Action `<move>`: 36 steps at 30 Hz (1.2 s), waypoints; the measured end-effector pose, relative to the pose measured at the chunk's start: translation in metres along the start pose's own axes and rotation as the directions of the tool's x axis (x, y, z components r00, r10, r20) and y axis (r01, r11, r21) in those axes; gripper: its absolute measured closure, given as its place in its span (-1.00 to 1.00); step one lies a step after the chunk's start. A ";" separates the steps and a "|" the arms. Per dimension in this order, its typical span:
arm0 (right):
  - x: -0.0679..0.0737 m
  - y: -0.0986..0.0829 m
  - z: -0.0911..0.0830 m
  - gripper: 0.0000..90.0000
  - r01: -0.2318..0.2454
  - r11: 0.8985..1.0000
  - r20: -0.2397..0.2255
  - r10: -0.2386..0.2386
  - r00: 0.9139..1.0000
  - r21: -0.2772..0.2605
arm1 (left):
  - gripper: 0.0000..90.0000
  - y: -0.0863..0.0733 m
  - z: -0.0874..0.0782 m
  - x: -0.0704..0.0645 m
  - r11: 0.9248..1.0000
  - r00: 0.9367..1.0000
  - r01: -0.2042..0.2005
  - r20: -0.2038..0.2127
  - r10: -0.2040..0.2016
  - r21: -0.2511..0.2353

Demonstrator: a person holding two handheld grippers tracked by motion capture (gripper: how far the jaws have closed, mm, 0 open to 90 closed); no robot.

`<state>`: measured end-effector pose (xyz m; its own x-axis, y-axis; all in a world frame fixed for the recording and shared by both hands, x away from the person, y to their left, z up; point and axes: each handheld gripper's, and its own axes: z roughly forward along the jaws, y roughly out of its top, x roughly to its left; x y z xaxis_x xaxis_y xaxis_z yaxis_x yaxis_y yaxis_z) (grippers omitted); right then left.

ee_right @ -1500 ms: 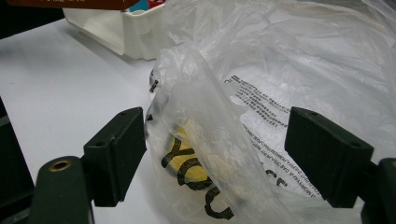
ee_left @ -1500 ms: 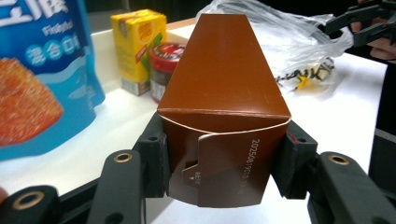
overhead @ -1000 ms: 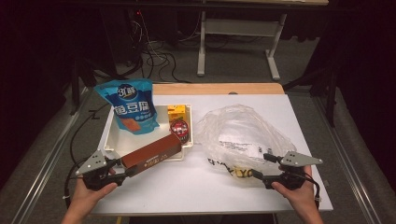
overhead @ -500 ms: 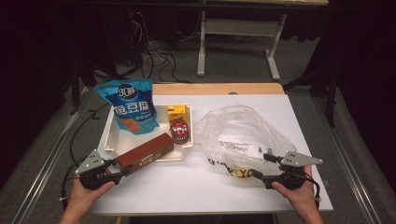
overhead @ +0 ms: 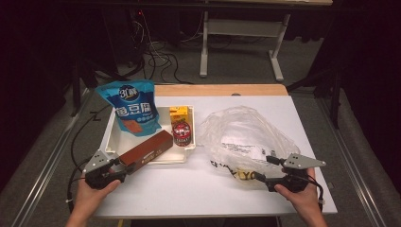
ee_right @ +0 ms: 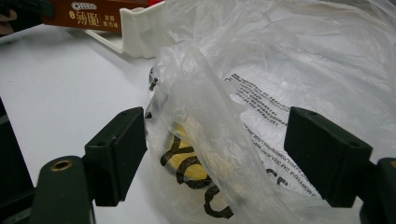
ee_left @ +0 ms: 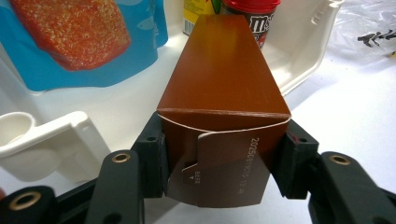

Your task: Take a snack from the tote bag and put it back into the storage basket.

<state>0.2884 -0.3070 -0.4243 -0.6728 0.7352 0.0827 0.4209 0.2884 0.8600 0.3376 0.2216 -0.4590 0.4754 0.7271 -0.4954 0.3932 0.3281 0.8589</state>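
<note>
My white rectangular table [overhead: 189,189], with a wooden strip at its far edge, fills the middle of the frame. On it, at centre left, lies a white plastic tray [overhead: 112,137]. At centre right lies a crumpled clear plastic bag [overhead: 246,132] with printed text.

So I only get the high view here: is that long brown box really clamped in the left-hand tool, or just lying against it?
Observer: Clamped. In the left gripper view, the left gripper squeezes the near end of the long brown cardboard box from both sides.
Operator: Any writing on that end?
Observer: Yes, a white printed date code runs across the end flap.
Operator: And the right tool, has it got the bag?
Observer: Not yet. In the right gripper view, the right gripper is open, with a fold of the clear crinkled plastic bag standing between its jaws.
</note>
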 end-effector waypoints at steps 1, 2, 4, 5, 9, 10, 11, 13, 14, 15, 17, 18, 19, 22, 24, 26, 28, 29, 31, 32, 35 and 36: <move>0.000 0.000 0.000 -0.52 0.001 1.000 0.000 -0.001 1.000 0.000 | 0.04 0.000 0.000 0.000 1.000 1.000 0.002 -0.001 -0.002 0.000; 0.000 0.000 0.000 -0.52 0.000 1.000 0.000 0.000 1.000 0.000 | 0.03 0.000 0.001 0.000 1.000 1.000 0.005 -0.006 -0.005 -0.001; 0.000 0.000 0.000 -0.52 0.000 1.000 0.000 0.000 1.000 -0.001 | -0.02 -0.001 0.000 -0.001 1.000 1.000 0.012 -0.010 -0.012 0.000; 0.000 0.000 0.000 -0.52 0.000 1.000 -0.001 0.000 1.000 -0.004 | -0.04 0.000 0.000 -0.002 1.000 1.000 0.025 -0.010 -0.025 -0.001; -0.001 -0.001 -0.001 -0.52 -0.002 1.000 -0.003 0.002 1.000 -0.006 | -0.31 0.004 -0.004 -0.007 0.999 0.999 0.034 -0.021 -0.035 -0.015; -0.001 -0.001 -0.001 -0.52 -0.004 1.000 -0.004 0.004 1.000 -0.005 | -0.35 0.006 -0.004 -0.009 0.999 0.999 0.043 -0.023 -0.044 -0.014; -0.001 -0.001 -0.001 -0.52 -0.001 1.000 -0.004 0.001 1.000 -0.005 | -0.43 0.008 -0.005 -0.010 0.998 0.998 0.056 -0.032 -0.056 -0.022; 0.000 -0.001 -0.001 -0.53 -0.001 1.000 -0.007 0.001 1.000 -0.006 | -0.50 0.010 -0.009 -0.014 0.998 0.998 0.058 -0.037 -0.060 -0.040; 0.001 -0.001 -0.001 -0.53 -0.005 1.000 -0.007 0.005 1.000 -0.005 | -0.53 0.011 -0.012 -0.015 0.997 0.997 0.058 -0.041 -0.060 -0.047; 0.001 -0.001 -0.002 -0.53 -0.003 1.000 -0.008 0.003 1.000 -0.006 | -0.53 0.012 -0.015 -0.017 0.996 0.997 0.060 -0.044 -0.063 -0.059; 0.001 -0.001 -0.002 -0.53 -0.002 1.000 -0.008 0.002 1.000 -0.009 | -0.53 0.014 -0.021 -0.017 0.993 0.995 0.083 -0.051 -0.087 -0.081; 0.000 -0.001 -0.002 -0.53 -0.001 1.000 -0.007 0.001 1.000 -0.009 | -0.52 0.014 -0.024 -0.018 0.993 0.993 0.081 -0.078 -0.088 -0.089; 0.000 -0.002 -0.002 -0.53 -0.007 1.000 -0.007 0.007 1.000 -0.007 | -0.49 0.014 -0.026 -0.019 0.993 0.992 0.079 -0.091 -0.088 -0.091; 0.000 -0.002 -0.002 -0.53 -0.001 1.000 -0.009 0.000 1.000 -0.005 | -0.35 0.010 -0.032 -0.020 0.990 0.985 0.102 -0.126 -0.114 -0.102; 0.001 -0.001 -0.001 -0.53 -0.001 1.000 -0.011 0.001 1.000 -0.007 | -0.09 0.004 -0.036 -0.022 0.991 0.986 0.098 -0.126 -0.109 -0.089; 0.000 -0.001 -0.001 -0.53 0.001 1.000 -0.012 -0.001 1.000 -0.007 | 0.49 0.000 -0.037 -0.023 0.993 0.986 0.095 -0.128 -0.104 -0.073; 0.000 -0.002 -0.001 -0.53 -0.004 1.000 -0.012 0.004 1.000 -0.005 | 0.85 -0.003 -0.032 -0.023 0.994 0.980 0.099 -0.165 -0.107 -0.055; 0.000 -0.002 -0.001 -0.53 -0.003 1.000 -0.013 0.003 1.000 -0.005 | 0.96 -0.002 -0.029 -0.022 0.991 0.977 0.115 -0.176 -0.124 -0.062; 0.001 -0.001 -0.001 -0.53 -0.003 1.000 -0.014 0.003 1.000 -0.006 | 1.00 -0.001 -0.025 -0.020 0.988 0.972 0.136 -0.183 -0.146 -0.067; 0.001 -0.001 -0.001 -0.53 -0.005 1.000 -0.014 0.005 1.000 -0.008 | 1.00 -0.002 -0.022 -0.019 0.989 0.970 0.131 -0.199 -0.142 -0.068; 0.001 -0.001 -0.001 -0.53 -0.004 1.000 -0.015 0.003 1.000 -0.009 | 1.00 -0.002 -0.014 -0.016 0.993 0.966 0.080 -0.241 -0.098 -0.083; 0.000 -0.002 0.000 -0.53 -0.005 1.000 -0.014 0.005 1.000 -0.005 | 1.00 -0.001 -0.011 -0.014 0.994 0.962 0.063 -0.261 -0.084 -0.087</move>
<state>0.2872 -0.3072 -0.4254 -0.6795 0.7276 0.0939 0.4207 0.2817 0.8623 0.3219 0.2180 -0.4515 0.2184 0.8293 -0.5144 0.3520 0.4247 0.8341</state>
